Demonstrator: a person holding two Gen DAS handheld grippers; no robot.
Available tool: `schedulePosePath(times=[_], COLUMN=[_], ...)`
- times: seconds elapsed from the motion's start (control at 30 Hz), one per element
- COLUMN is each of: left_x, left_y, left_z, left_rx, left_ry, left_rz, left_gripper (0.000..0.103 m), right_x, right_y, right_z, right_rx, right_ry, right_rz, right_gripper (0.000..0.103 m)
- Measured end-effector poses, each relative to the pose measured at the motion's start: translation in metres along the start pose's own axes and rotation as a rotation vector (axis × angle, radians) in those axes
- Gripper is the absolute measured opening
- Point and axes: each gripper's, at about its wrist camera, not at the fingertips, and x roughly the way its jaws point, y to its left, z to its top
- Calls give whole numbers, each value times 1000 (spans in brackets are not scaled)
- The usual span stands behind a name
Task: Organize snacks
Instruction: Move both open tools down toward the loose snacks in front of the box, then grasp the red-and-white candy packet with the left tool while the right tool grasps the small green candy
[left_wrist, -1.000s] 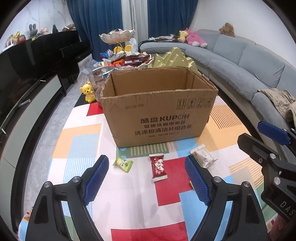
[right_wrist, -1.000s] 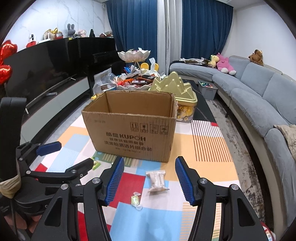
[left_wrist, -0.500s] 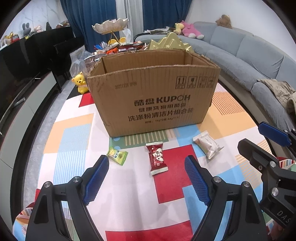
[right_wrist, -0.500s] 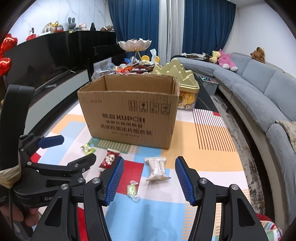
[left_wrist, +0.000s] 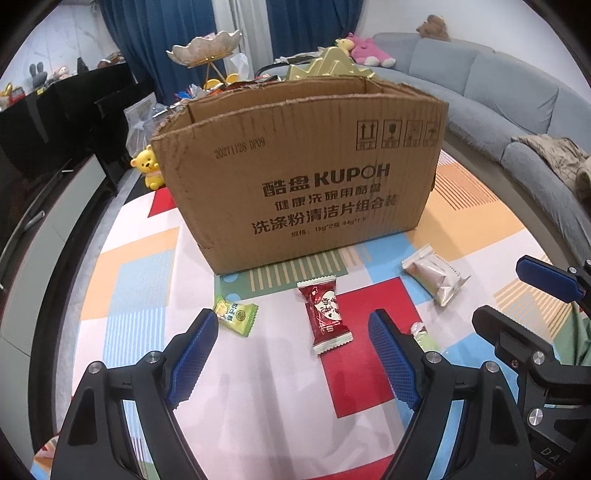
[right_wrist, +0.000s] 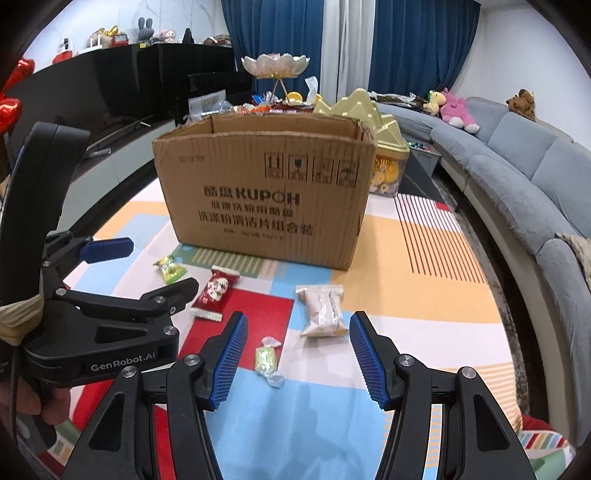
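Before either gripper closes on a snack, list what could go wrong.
1. The small green candy lies close beside the white packet, both ahead of the open right gripper; closing there might nudge both.
2. The red packet lies flat on the mat, so the open left gripper could scrape over it.
3. The cardboard box has tall walls; a low carry may hit the rim.

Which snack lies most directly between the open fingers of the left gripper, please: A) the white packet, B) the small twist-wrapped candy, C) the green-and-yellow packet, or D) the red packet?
D: in the left wrist view the red packet lies on the mat between the fingers of the left gripper, while the other snacks sit off to the sides.
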Motion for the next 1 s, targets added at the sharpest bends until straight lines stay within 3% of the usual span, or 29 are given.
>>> schedulePosePath(times=[0.43,0.9,1.0], left_x=[29,55,61], left_y=[2,-8,-9], left_z=[-1,-5,-4], left_rx=[60,185,194], left_ry=[7,2,6], left_rz=[-84,-155,-167], left_gripper=[83,68,65], right_x=[25,51,56], right_y=[14,22,21], right_z=[-14,-26,-28], right_rx=[16,20,28], right_ry=[90,153,163], right_rz=[23,53,56], right_gripper=[58,58,53])
